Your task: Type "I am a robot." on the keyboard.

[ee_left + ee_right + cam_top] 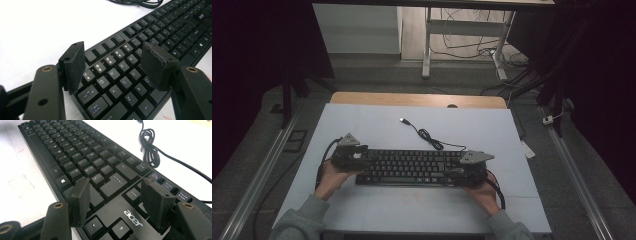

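Observation:
A black Acer keyboard lies across the middle of the white mat, its keys facing up. My left gripper hovers over the keyboard's left end. In the left gripper view this gripper is open, its pads standing apart above the Q, W and E keys of the keyboard without pressing anything. My right gripper sits over the right end. In the right gripper view it is open too, jaws spread above the Enter and arrow keys of the keyboard.
The keyboard's black cable coils behind it and ends in a loose USB plug on the mat. The coil lies just beyond the function keys. A wooden table edge runs along the back; desk legs and wires stand on the floor beyond.

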